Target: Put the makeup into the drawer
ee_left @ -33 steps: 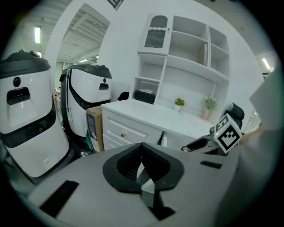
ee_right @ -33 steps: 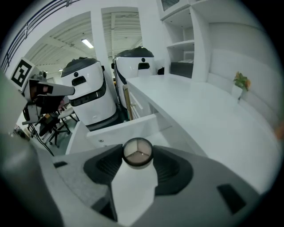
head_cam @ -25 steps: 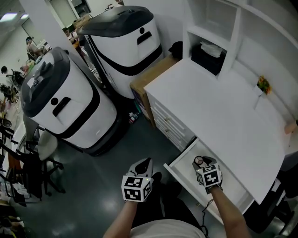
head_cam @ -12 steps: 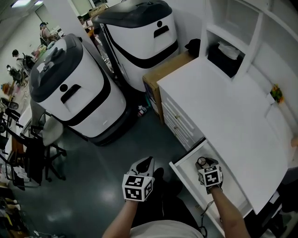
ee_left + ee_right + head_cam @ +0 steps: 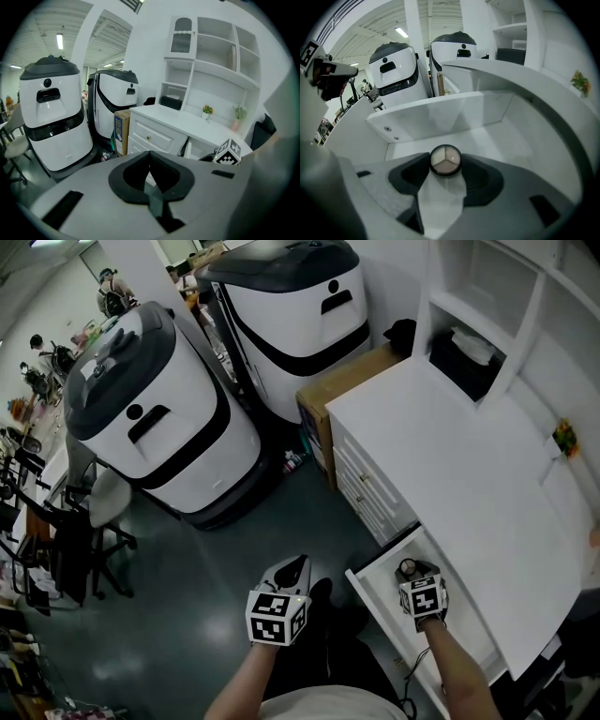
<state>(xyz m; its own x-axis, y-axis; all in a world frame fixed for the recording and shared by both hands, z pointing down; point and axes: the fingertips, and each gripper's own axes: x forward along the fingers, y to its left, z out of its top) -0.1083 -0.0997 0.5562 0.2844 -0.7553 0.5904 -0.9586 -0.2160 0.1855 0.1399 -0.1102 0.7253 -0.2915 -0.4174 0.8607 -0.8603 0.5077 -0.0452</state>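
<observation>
Makeup (image 5: 446,160) still clamped in right gripper (image 5: 445,169), inside the drawer (image 5: 499,136) as before, left gripper (image 5: 149,161) closed, empty

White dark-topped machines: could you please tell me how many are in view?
2. The nearer machine stands left of the desk; the farther machine stands beside the cardboard box. Others may be hidden.

left tongs (image 5: 149,153), right tongs (image 5: 446,157): grey, black pads | marker cubes (image 5: 276,618): black-white squares
</observation>
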